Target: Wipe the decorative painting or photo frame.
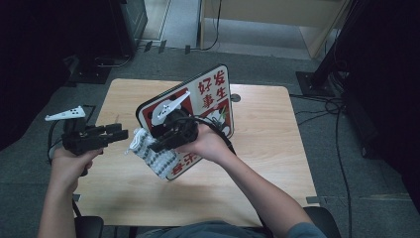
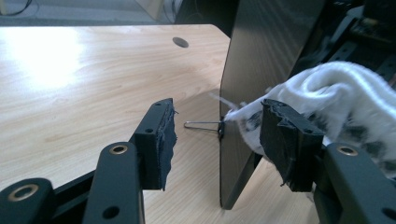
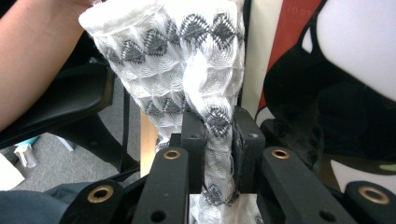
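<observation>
High view first, from its left side: the left gripper (image 1: 124, 135) is held level over the left part of the wooden table (image 1: 257, 163), the person's left hand (image 1: 69, 161) wrapped round its grip and its black jaws pointing toward the middle of the table. The jaws stand apart with nothing pressed between them. In the left gripper view the two pads sit either side of a gap; the near edge of a dark upright board (image 2: 261, 60) and a small wire clip (image 2: 203, 125) fixed to that edge lie beyond the gap, and the tip of the sock (image 2: 345, 93) comes in just beside the right-hand pad. Whether that pad touches the fabric I cannot tell.

Next along in the high view comes the sock (image 1: 148, 148), white with grey zigzag bands, hanging in front of the lower left corner of the board (image 1: 208, 94), which stands tilted on the table and shows red characters and a panda figure on its face. The right gripper (image 1: 161, 145) is clamped narrow on the sock, held by the right hand (image 1: 208, 144) in front of the board. In the right gripper view (image 3: 218, 154) the two pads squeeze a bunched fold of the sock (image 3: 177, 51) between them, the rest of the fabric rising above the jaws, with the board (image 3: 289, 28) just behind.
</observation>
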Motion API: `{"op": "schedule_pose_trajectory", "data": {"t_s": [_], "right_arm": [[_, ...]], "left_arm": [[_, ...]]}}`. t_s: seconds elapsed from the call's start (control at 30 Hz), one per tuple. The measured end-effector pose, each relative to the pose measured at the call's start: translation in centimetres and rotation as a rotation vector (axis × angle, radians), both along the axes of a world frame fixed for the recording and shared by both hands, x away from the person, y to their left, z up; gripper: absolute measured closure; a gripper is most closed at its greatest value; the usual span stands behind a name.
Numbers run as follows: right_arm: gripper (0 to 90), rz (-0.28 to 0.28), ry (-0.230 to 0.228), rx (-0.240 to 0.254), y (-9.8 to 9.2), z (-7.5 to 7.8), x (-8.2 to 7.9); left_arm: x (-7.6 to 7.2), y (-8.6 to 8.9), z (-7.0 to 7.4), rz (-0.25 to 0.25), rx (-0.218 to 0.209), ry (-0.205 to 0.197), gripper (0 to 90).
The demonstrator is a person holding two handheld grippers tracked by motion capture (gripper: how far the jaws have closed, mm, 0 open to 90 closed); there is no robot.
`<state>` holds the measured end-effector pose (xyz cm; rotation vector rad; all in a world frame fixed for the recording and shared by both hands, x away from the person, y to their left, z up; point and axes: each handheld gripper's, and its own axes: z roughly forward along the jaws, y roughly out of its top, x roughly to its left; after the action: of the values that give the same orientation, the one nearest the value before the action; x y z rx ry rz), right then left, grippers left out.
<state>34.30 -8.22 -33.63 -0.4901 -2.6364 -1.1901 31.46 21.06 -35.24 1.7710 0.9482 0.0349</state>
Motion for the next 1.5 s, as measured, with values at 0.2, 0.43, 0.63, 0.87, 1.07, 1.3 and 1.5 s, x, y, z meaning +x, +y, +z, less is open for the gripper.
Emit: {"op": "schedule_pose_trajectory", "data": {"t_s": [0.2,0.43,0.63,0.87,1.07,1.3,1.5], "right_arm": [[78.9,0.001,0.005,-0.004,0.0,-0.5,-0.1],[78.9,-0.001,0.013,-0.016,-0.1,-1.1,-0.3],[78.9,-0.004,0.024,-0.024,-0.1,-1.8,-0.5],[78.8,-0.009,0.029,-0.025,-0.2,-2.5,-0.6],[78.8,-0.012,0.033,-0.027,-0.2,-3.1,-0.7],[78.8,-0.016,0.044,-0.028,-0.4,-3.7,-0.8],[78.8,-0.018,0.053,-0.031,-0.4,-4.2,-0.9]], "left_arm": [[-0.2,-0.5,0.4,-0.009,0.007,-0.017,45.6],[-0.3,-1.2,0.7,-0.025,0.01,-0.027,44.1],[-0.2,-1.9,1.2,-0.045,-0.004,-0.018,43.9],[-0.3,-2.6,1.5,-0.069,-0.009,-0.036,48.8],[0.0,-3.3,1.4,-0.085,0.004,-0.041,50.4],[0.3,-4.3,1.1,-0.105,0.015,-0.041,54.2],[0.4,-4.8,0.8,-0.106,0.009,-0.036,58.3]]}}
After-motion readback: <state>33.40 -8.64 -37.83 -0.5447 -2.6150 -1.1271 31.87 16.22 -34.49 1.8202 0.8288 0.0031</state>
